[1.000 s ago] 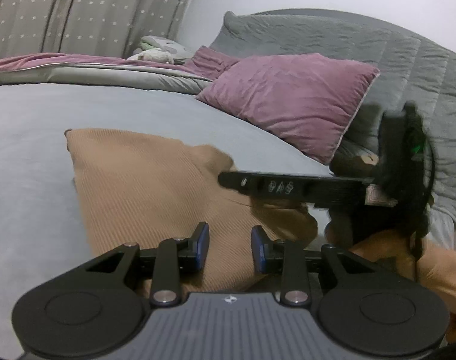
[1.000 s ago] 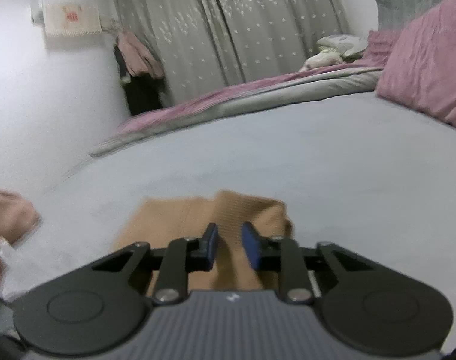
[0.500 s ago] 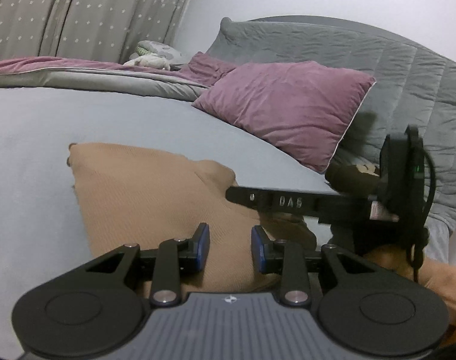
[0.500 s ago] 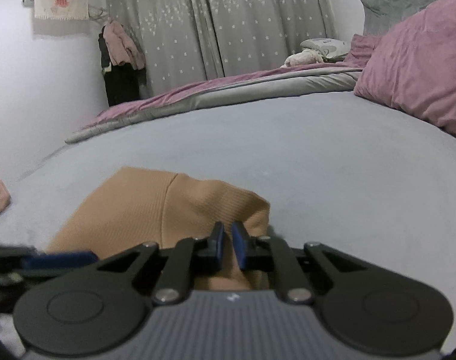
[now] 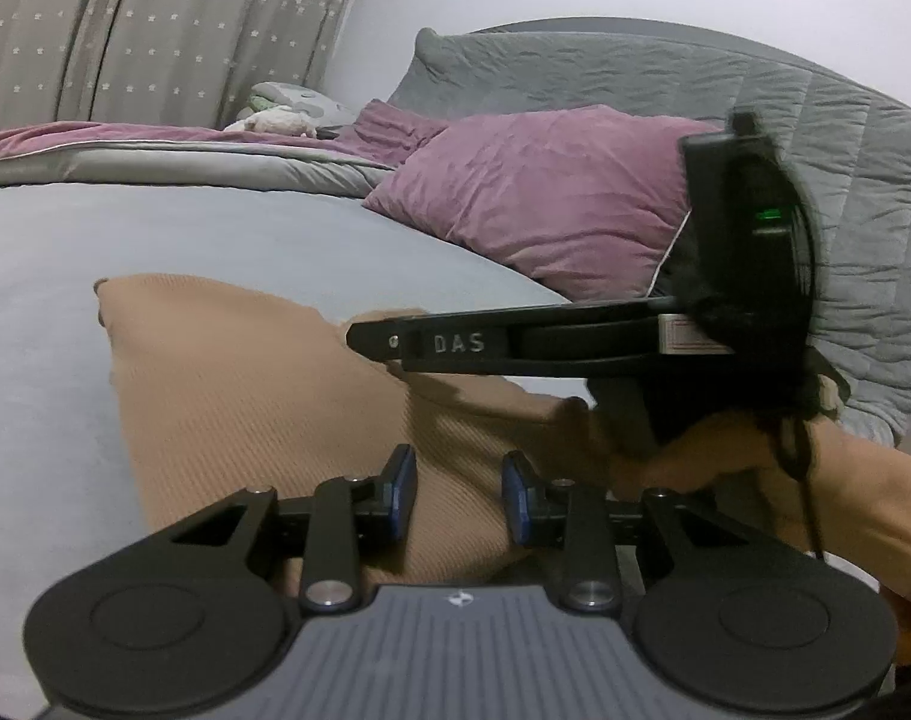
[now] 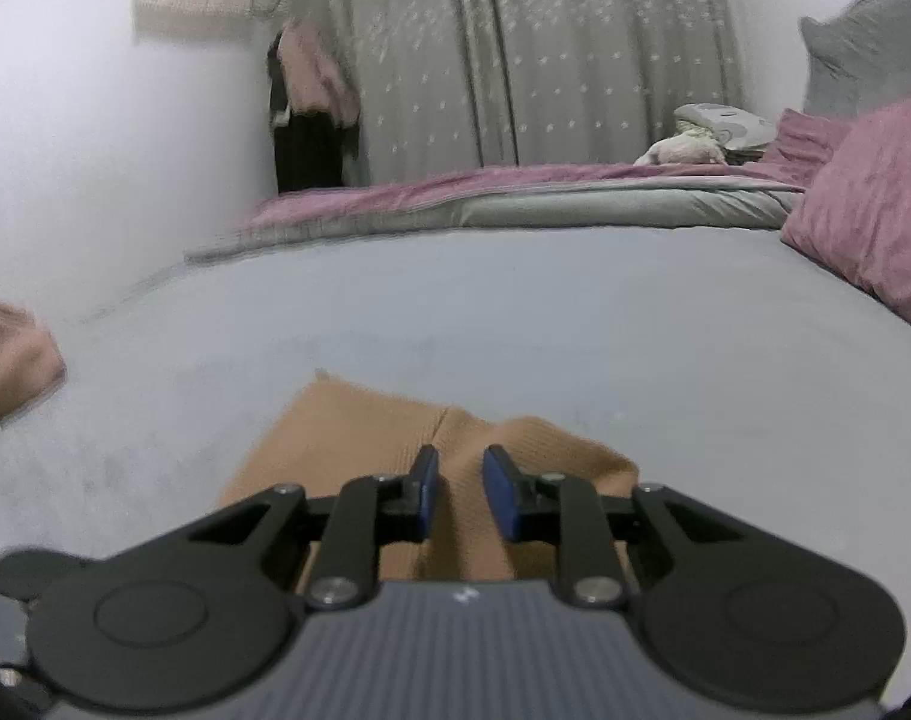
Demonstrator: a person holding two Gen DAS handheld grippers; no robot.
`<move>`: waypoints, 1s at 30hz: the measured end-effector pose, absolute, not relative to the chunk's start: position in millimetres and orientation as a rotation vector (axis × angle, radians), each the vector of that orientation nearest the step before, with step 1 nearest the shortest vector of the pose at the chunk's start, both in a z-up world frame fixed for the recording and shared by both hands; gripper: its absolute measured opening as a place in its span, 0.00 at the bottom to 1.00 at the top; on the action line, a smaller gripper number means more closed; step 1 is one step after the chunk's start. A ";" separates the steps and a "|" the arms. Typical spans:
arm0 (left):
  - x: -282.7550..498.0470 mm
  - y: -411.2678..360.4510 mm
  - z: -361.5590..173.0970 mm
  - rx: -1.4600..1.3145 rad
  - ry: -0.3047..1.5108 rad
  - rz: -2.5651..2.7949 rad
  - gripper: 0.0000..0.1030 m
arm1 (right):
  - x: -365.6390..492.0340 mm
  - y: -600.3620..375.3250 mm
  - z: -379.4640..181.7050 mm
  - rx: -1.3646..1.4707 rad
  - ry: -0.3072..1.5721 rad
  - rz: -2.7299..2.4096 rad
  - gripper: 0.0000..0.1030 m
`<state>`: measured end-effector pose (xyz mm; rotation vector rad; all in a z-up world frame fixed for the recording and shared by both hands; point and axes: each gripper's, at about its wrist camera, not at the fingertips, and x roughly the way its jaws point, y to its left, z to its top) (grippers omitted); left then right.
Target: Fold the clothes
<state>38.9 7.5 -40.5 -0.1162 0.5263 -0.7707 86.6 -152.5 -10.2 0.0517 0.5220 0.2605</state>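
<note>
Presently we read a release after a fold; the tan ribbed knit garment [image 6: 395, 450] lies partly folded on the grey bedspread [image 6: 515, 312], near the mauve velvet pillow [image 5: 545, 204]; our right gripper [image 6: 460, 492] has just been opening, cloth beneath, nothing pinched. Left gripper [image 5: 458, 501] hovers parted, unladen over the knit; next, we judge, pick an edge for another fold.
</note>
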 end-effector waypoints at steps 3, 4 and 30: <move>38.4 6.1 -41.7 -0.109 0.525 -0.777 0.29 | 96.1 -155.2 -18.5 0.047 0.557 0.229 0.16; 38.4 5.6 -41.9 -0.107 0.526 -0.778 0.29 | 97.9 -157.3 -20.4 0.054 0.563 0.220 0.15; 59.2 33.5 -19.7 -0.108 0.472 -0.670 0.29 | 44.0 -174.3 5.1 0.084 0.524 0.278 0.22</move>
